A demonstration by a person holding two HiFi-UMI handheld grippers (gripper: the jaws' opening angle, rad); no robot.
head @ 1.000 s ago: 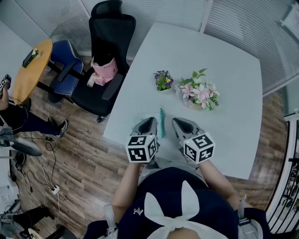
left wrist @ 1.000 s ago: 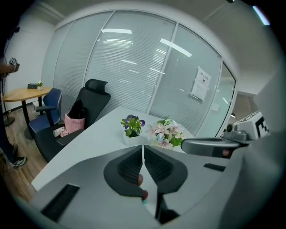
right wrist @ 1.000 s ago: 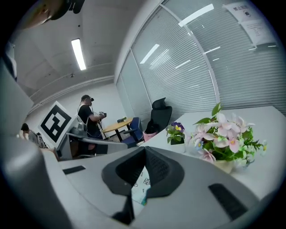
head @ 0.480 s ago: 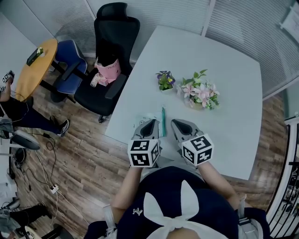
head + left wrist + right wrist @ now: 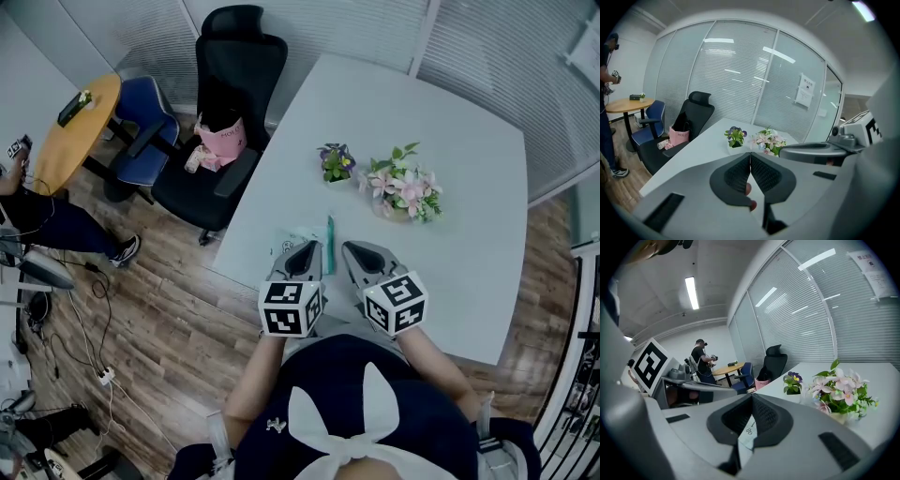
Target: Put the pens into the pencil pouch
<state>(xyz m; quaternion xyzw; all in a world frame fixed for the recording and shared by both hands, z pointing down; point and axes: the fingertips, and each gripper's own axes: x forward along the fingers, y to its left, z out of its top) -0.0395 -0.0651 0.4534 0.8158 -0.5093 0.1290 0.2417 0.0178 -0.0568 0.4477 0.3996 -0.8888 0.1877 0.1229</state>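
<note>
**While the pen point(image 5: 329, 232) lies loose on the table point(image 5: 459, 122), nothing is pouched yet**

As the head view shows, we hold the left gripper point(image 5: 305, 249) and right gripper point(image 5: 354, 251) side by side over the near table edge. One teal pen lies just ahead of the tips, in the lane between the two tools. Its long axis runs away from us, roughly parallel to the jaws; which end is the tip we cannot tell. A pale pencil pouch point(image 5: 289, 242) lies flat just ahead of the left gripper, beside the pen. We judge the task to be at its start, with pick-up and insertion both left. Whether the pouch is open is unclear.

Left gripper view: jaws meet at the tips with nothing clamped. The pen is hidden behind them.

Right gripper view: jaws likewise closed and empty. A pale printed strip point(image 5: 746, 430) shows through the gap behind the tips; we cannot identify it.
</note>
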